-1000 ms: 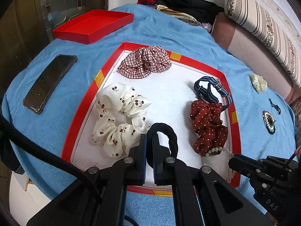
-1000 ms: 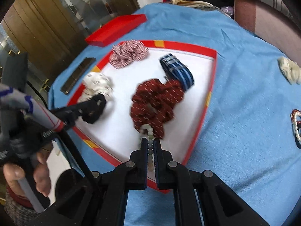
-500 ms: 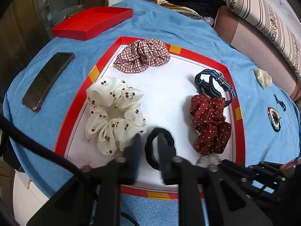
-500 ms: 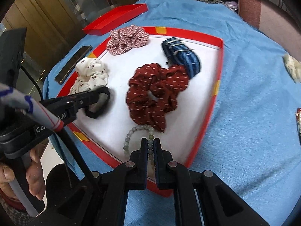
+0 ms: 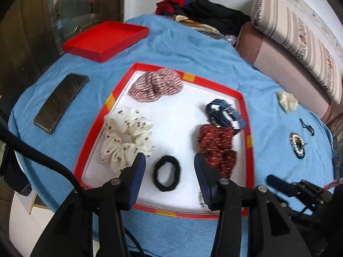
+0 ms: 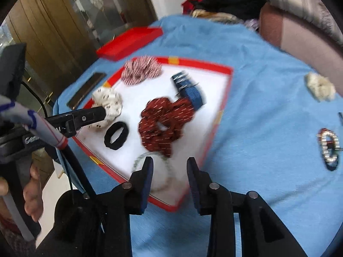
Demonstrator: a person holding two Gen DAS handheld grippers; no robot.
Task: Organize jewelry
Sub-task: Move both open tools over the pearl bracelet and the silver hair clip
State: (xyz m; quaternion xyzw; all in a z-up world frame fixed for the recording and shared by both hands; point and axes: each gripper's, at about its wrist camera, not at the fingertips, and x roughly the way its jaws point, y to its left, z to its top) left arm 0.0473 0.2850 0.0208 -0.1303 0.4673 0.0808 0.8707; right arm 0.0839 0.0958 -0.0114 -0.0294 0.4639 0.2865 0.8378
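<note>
I'm letting go: both jaws have just been opening, left gripper [image 5: 169,171] over the black hair tie [image 5: 167,176], right gripper [image 6: 169,171] over the bead bracelet [image 6: 150,167], both lying in the red-rimmed tray [image 5: 248,128]. Next I'm judging the pearl clip [image 6: 328,147], right of the tray, needs fetching.

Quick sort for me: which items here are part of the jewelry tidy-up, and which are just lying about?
Job:
- red-rimmed white tray
- black elastic hair tie
- pale bead bracelet
- dark red dotted scrunchie
- pearl brooch on the cloth

Lying about:
- black phone
- clothes pile
- striped bolster pillow
</note>
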